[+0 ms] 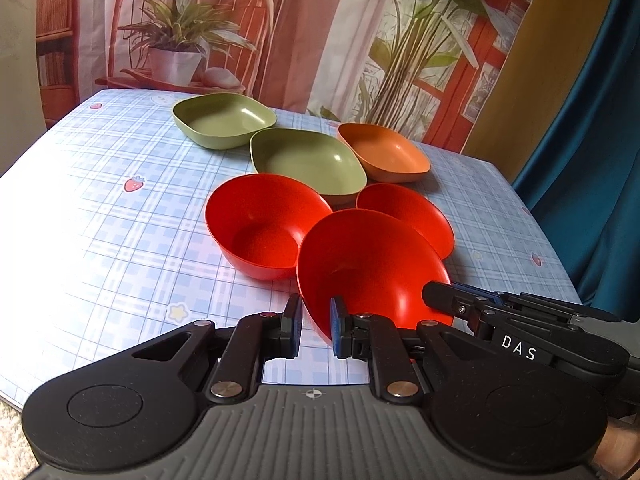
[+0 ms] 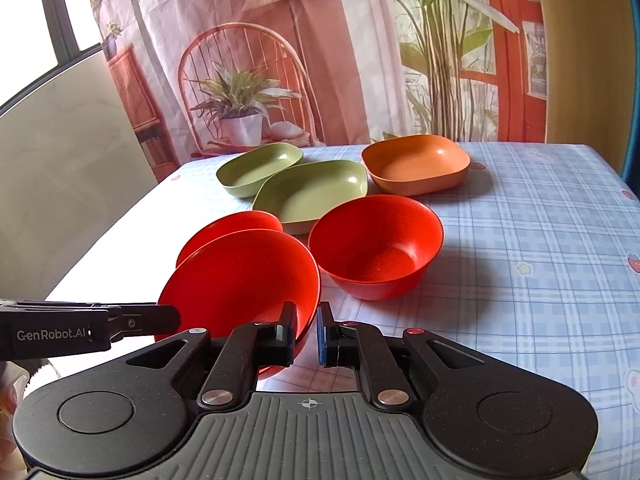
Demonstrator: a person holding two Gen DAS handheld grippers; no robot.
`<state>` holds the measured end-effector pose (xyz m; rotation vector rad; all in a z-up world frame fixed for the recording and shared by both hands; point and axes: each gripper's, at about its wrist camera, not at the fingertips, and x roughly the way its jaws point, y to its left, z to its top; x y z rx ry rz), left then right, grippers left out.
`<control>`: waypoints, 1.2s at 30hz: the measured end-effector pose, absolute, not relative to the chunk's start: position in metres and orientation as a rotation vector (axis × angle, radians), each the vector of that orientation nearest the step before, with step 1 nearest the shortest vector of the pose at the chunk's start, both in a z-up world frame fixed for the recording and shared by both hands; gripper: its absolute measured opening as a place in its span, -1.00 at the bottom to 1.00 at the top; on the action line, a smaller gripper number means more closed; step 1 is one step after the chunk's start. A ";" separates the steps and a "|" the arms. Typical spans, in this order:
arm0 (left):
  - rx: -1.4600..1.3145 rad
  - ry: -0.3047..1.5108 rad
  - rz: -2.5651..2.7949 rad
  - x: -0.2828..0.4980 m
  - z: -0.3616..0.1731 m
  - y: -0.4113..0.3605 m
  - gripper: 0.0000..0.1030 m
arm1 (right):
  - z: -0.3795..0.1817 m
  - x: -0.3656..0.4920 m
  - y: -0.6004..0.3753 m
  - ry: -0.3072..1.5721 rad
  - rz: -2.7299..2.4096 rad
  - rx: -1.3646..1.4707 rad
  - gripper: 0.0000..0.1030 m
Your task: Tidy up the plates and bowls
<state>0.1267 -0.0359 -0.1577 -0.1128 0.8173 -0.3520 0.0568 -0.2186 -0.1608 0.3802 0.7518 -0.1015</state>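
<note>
Three red bowls sit at the near end of the bench (image 2: 540,240), and the nearest, the held red bowl (image 1: 372,264), is tilted and pinched at its rim from both sides. The left gripper (image 1: 316,330) has its fingers nearly together on the near rim; the right gripper (image 2: 306,336) bites the rim on the other side, fingers almost pressed together with the thin wall between them.

Just beyond the held bowl stand the left red bowl (image 1: 260,224) and the right red bowl (image 2: 376,244), both upright and empty; either looks a fair nest for stacking. To do that well, I would level the bowl first, centre it over the chosen one, then lower straight so the rims do not clip.

Farther off from the held bowl lie two green dishes (image 1: 308,160) (image 1: 224,118) and an orange dish (image 1: 382,152), close together. Open checked cloth stretches to either side of the held bowl, with the bench edges well apart from it.
</note>
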 end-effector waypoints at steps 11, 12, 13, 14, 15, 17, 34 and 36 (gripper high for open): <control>-0.121 0.756 -0.321 0.132 -0.145 -0.029 -0.69 | -0.146 0.070 -0.212 0.718 -0.072 0.344 -0.79; -0.116 0.749 -0.320 0.134 -0.142 -0.028 -0.69 | -0.144 0.073 -0.211 0.714 -0.070 0.343 -0.79; -0.110 0.740 -0.317 0.136 -0.139 -0.027 -0.69 | -0.142 0.076 -0.211 0.710 -0.066 0.341 -0.79; -0.106 0.727 -0.316 0.138 -0.135 -0.026 -0.69 | -0.140 0.080 -0.211 0.705 -0.059 0.339 -0.78; -0.105 0.715 -0.318 0.141 -0.130 -0.025 -0.68 | -0.138 0.084 -0.210 0.702 -0.053 0.337 -0.78; -0.094 0.696 -0.316 0.148 -0.121 -0.023 -0.67 | -0.134 0.095 -0.209 0.695 -0.043 0.330 -0.77; -0.116 0.830 -0.257 0.222 -0.139 -0.001 -0.66 | -0.152 0.177 -0.207 0.757 0.010 0.340 -0.77; -0.105 0.852 -0.252 0.224 -0.147 -0.002 -0.63 | -0.158 0.179 -0.205 0.778 0.009 0.346 -0.77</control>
